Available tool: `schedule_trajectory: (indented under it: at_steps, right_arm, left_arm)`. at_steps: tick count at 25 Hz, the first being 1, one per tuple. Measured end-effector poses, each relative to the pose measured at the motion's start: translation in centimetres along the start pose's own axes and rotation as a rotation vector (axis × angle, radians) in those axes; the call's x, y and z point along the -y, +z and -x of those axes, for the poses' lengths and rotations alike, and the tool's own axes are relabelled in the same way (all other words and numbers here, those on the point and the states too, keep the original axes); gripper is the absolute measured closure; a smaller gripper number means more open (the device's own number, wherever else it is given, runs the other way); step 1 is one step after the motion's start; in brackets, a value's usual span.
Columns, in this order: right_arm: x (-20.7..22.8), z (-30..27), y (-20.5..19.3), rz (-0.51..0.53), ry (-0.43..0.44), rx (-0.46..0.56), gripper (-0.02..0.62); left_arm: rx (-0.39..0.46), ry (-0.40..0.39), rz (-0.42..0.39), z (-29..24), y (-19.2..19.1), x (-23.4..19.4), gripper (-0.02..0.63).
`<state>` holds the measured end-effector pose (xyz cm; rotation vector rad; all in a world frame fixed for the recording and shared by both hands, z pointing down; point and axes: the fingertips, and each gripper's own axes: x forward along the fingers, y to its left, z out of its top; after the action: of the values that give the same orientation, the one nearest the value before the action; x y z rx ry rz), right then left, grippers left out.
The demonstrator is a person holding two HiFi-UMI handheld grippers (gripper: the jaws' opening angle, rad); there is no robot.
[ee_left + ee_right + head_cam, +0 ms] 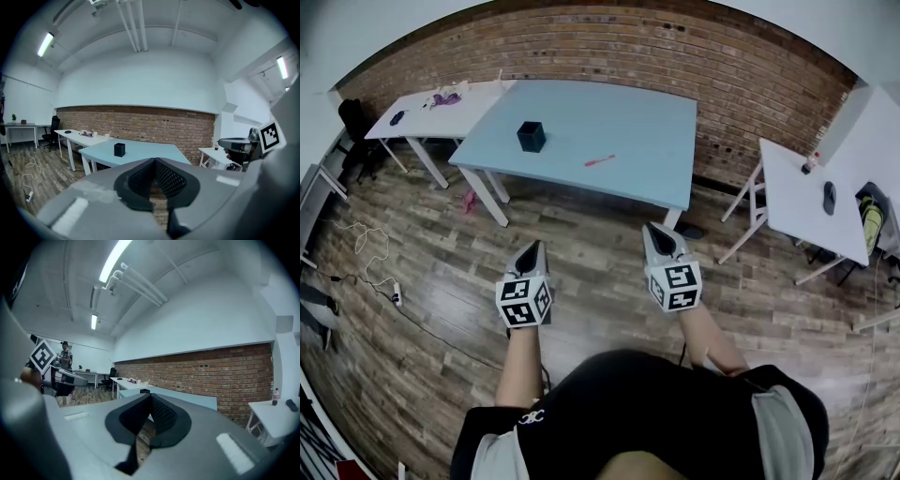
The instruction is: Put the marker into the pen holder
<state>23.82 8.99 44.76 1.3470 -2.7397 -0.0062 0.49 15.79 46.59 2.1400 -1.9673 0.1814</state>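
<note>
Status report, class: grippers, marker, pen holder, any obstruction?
Left gripper and right gripper shut, empty, over the floor, short of the blue table. Red marker lies on it, apart from the black pen holder. Nothing between them.

The red marker (600, 160) lies flat on the blue table (628, 117), apart from the upright black pen holder (531, 137).

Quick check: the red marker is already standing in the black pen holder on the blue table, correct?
Not quite. The head view shows the red marker lying flat on the blue table, to the right of the black pen holder and apart from it, not in it.
</note>
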Motion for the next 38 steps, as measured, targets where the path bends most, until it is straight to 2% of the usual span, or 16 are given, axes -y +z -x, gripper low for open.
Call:
schedule_trajectory:
  at_steps: [14,25,32,38]
  right_arm:
    - [-3.2,-1.4,-0.1,0.034,-0.033,-0.008,0.588]
    - [-5.0,-1.3,-1.5,0.018,-0.076,-0.026,0.588]
    - [-4.8,-2.4,-1.6,0.053,-0.078,-0.026,0.588]
    - [-3.0,-5.4,-1.9,0.034,-0.087,-0.019,0.588]
  left_arm:
    - [0.006,-0.022,0.01,0.8,-0.9,-4.1,0.6]
    - [0.013,-0.044,0.006,1.6,-1.4,-6.6,0.6]
    - [0.035,-0.044,0.012,0.9,-1.5,-7.7,0.6]
    - [0.024,-0.032,0.002,-1.2,-1.6,-9.0,0.6]
